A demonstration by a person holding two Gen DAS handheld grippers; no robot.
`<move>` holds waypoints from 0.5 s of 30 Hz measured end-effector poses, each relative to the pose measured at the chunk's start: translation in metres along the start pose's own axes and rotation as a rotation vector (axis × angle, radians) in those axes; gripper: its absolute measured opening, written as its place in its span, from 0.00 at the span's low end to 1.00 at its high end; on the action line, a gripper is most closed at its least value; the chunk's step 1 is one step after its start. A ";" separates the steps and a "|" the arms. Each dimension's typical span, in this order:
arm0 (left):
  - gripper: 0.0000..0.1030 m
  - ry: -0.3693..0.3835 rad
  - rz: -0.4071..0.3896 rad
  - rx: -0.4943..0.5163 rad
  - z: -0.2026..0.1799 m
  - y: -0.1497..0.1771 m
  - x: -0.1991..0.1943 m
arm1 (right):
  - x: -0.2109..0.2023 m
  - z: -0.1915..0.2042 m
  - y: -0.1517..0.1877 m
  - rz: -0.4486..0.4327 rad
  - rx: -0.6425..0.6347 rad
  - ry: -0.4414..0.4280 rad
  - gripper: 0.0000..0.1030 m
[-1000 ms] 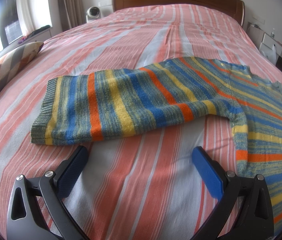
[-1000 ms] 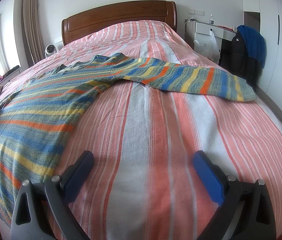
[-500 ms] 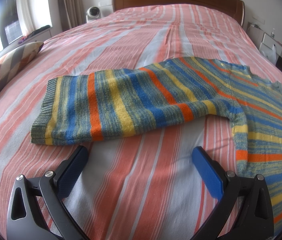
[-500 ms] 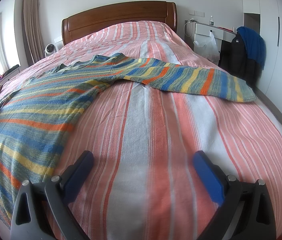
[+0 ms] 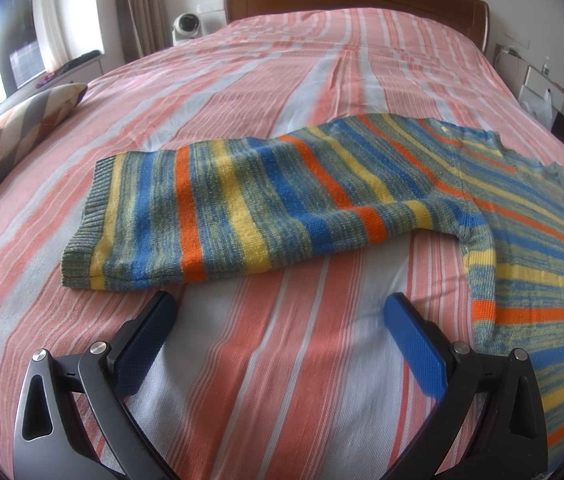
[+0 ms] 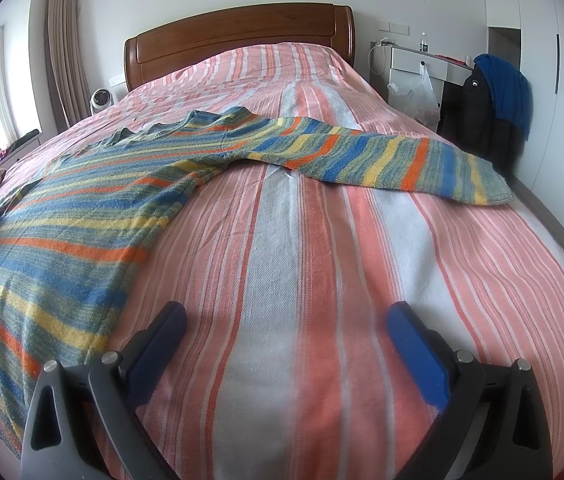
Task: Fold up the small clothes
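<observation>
A striped knit sweater (image 5: pixel 266 204) lies spread flat on the bed (image 5: pixel 282 80), which is covered in a pink, orange and white striped sheet. Taking the wooden headboard (image 6: pixel 238 40) as the mark, the sweater sits well short of it, across the nearer half of the bed. Its two sleeves run crosswise, parallel to the headboard, so the garment's long axis goes from one side of the bed to the other. The collar (image 6: pixel 138 134) points toward the headboard and the hem lies at the end of the bed away from it.

In the left wrist view one sleeve stretches out with its ribbed cuff (image 5: pixel 84 216) toward the window side of the bed. The left gripper (image 5: pixel 278 316) hovers low over bare sheet on the side of that sleeve away from the headboard, its blue-padded jaws spread wide and holding nothing; the near pad sits just beside the sleeve's edge.

In the right wrist view the other sleeve (image 6: pixel 393 160) reaches toward the opposite side of the bed, its cuff close to the edge. The right gripper (image 6: pixel 285 320) hangs over bare sheet farther from the headboard than that sleeve, jaws equally wide and empty, the sweater's body just beside its left finger.

A striped cushion (image 5: pixel 22 128) rests off the window side of the bed.
</observation>
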State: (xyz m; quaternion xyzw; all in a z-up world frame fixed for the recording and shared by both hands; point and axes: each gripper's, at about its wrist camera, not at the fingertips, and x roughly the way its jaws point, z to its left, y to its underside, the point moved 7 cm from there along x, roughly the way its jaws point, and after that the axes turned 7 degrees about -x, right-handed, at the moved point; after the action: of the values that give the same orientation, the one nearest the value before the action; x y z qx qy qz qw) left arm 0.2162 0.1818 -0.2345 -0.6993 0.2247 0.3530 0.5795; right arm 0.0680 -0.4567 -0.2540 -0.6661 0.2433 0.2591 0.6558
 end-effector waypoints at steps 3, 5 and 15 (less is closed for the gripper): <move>1.00 0.000 0.000 0.000 0.000 0.000 0.000 | 0.000 0.000 0.000 -0.001 0.000 0.000 0.97; 1.00 0.000 0.000 0.000 0.000 0.000 0.000 | 0.000 0.001 0.000 0.000 0.000 0.000 0.97; 1.00 0.000 0.000 0.000 0.000 0.000 0.000 | 0.001 0.000 -0.001 -0.002 -0.005 0.004 0.98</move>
State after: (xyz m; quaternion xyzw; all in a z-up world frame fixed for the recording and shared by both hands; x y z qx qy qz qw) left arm 0.2162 0.1819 -0.2345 -0.6994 0.2246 0.3529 0.5795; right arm 0.0698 -0.4570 -0.2539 -0.6684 0.2433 0.2577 0.6540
